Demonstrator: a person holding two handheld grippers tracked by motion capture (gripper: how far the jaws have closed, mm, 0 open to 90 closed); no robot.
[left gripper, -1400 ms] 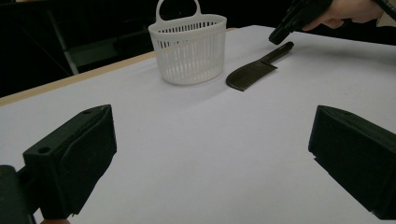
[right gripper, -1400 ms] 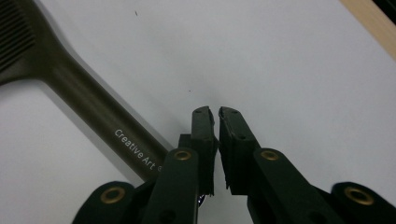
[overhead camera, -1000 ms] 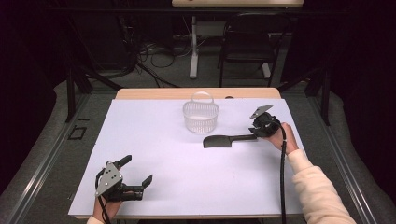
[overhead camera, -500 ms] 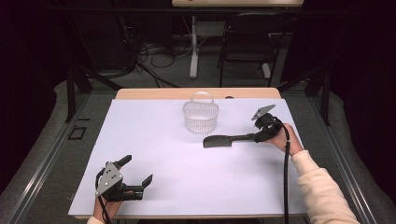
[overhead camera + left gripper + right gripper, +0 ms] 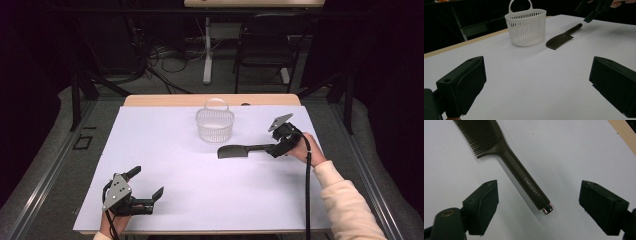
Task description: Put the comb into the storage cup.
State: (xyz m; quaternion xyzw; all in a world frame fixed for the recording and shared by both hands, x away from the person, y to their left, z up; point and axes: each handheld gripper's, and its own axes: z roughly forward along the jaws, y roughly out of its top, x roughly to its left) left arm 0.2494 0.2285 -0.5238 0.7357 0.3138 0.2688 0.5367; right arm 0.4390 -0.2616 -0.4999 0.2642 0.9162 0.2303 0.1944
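A dark comb (image 5: 239,151) is seen lying flat on the white-covered table (image 5: 165,145), toward its right edge and just in front of the white basket (image 5: 215,125) near the far edge. The right gripper (image 5: 539,202) is held over the handle end with its jaws spread wide and nothing between them, so a pick-up appears to be in preparation; lowering and closing squarely across the handle would be called for. The left gripper (image 5: 145,187) is parked near the front left corner, wide and empty.

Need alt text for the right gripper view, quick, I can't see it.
The right gripper is open, its two black jaws either side of the handle end of a dark comb lying flat on the white table cover, not touching it.
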